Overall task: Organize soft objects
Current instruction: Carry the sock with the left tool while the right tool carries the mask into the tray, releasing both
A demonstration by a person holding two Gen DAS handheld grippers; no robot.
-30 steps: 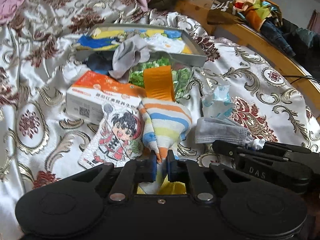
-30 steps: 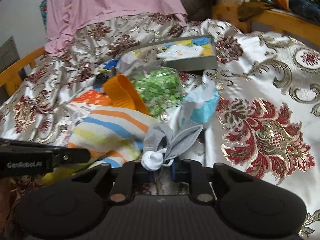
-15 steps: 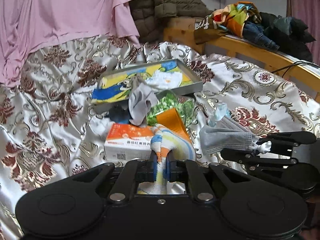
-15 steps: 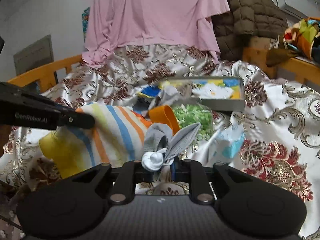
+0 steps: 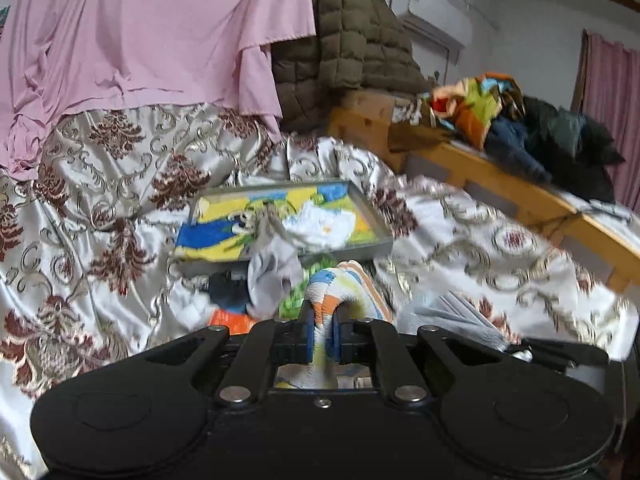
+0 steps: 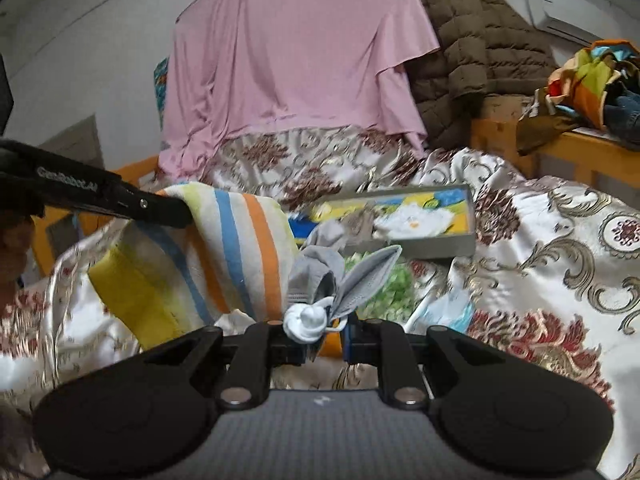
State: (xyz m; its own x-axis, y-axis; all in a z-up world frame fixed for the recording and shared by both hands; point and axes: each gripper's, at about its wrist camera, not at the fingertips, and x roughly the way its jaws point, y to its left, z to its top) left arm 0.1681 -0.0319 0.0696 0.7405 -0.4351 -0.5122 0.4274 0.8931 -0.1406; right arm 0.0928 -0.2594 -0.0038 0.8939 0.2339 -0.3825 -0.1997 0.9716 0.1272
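Two claws each held a soft thing above the bed (image 5: 120, 208). The left claw (image 5: 323, 330) was pressed together on a striped towel (image 5: 344, 284), pinching a fold of it between its blue pads. In the right wrist view the striped towel (image 6: 224, 256) hung down from the left claw (image 6: 168, 212), lifted off the bed cover. The right claw (image 6: 324, 338) pinched a grey face mask (image 6: 344, 280) by its white knotted ear loops, and the mask stuck up like two ears.

Behind the towel lay a flat tray (image 5: 372, 246) with a bright picture cloth inside it. A grey rag (image 5: 272, 276) hung over the near edge of the tray. Just beside the towel sat a bag of green bits (image 6: 384, 288), and a blue packet (image 6: 448, 312) lay near the mask.

Far behind the tray, a pink sheet (image 5: 152, 28) and a brown puffy coat (image 5: 348, 40) hung at the wall. A heap of clothes (image 5: 512, 120) sat on the wooden rail off to the side of the tray.
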